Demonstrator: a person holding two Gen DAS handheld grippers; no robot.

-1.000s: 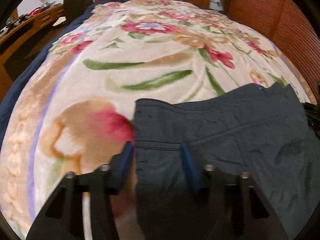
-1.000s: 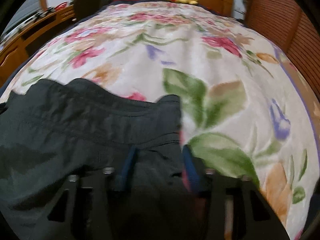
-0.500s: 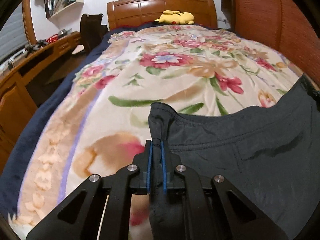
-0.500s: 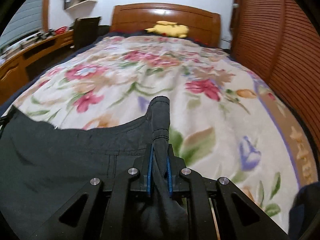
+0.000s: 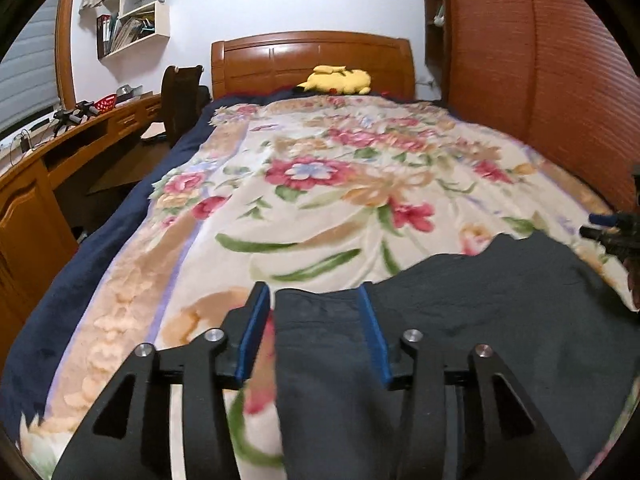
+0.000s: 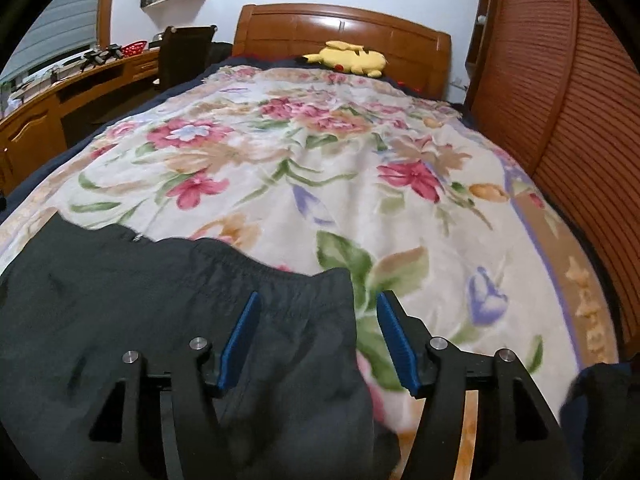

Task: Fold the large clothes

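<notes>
Bed (image 5: 280, 216) with the floral blanket takes up basically everything, and the dark garment (image 5: 500, 312) is spread flat across the near end, long axis running side to side between the two tools. Left gripper (image 5: 316, 334) sits at the garment's left corner, right gripper (image 6: 316, 340) at the right corner, so each is equally close to its own end. Both are wide open, blue pads straddling the cloth edge and holding nothing. I'd guess the next grab has to be both corners together, or the fold goes crooked.
</notes>
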